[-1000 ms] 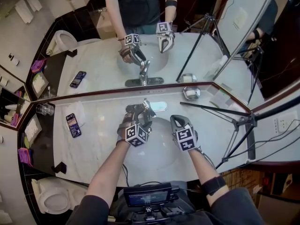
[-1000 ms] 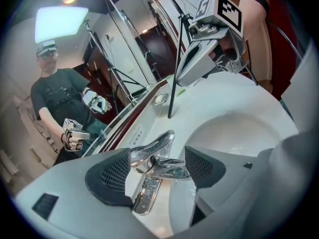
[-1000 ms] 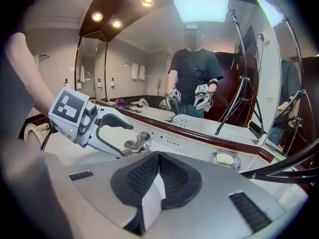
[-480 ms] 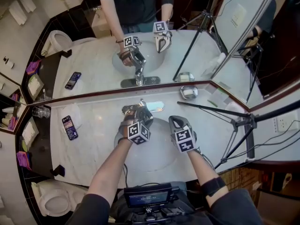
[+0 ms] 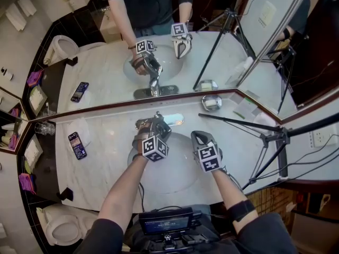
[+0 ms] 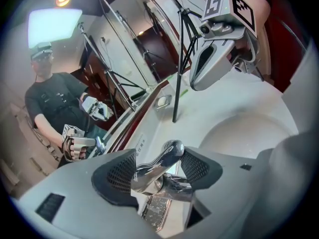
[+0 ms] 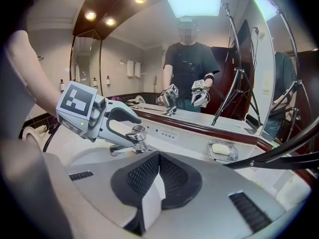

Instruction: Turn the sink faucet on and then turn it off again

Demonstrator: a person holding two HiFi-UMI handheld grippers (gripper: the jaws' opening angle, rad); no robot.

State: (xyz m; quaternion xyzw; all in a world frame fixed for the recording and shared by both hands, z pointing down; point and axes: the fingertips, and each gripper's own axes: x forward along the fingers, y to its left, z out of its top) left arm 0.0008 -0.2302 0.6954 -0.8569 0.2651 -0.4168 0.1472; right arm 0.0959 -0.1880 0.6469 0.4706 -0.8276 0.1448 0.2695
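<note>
One lever [image 6: 160, 164] within left hand-held gripper [image 6: 158, 156]

Left hand-held gripper [image 6: 159, 155]: jaws had just been closing, with the faucet lever between them.
Faucet lever [image 6: 152, 172]: chrome; the pads lay against it on both sides.
Right hand-held gripper [image 6: 195, 85]: hung over the sink basin, jaws together.
Sink basin [image 6: 249, 131]: white, set in the tabletop [image 6: 204, 111].
Soap dish [image 6: 163, 101]: sat at the tabletop's back edge, by the mirror [image 6: 75, 83].
Tripod leg [image 6: 175, 91]: stood on the tabletop just beside the soap dish.
</note>
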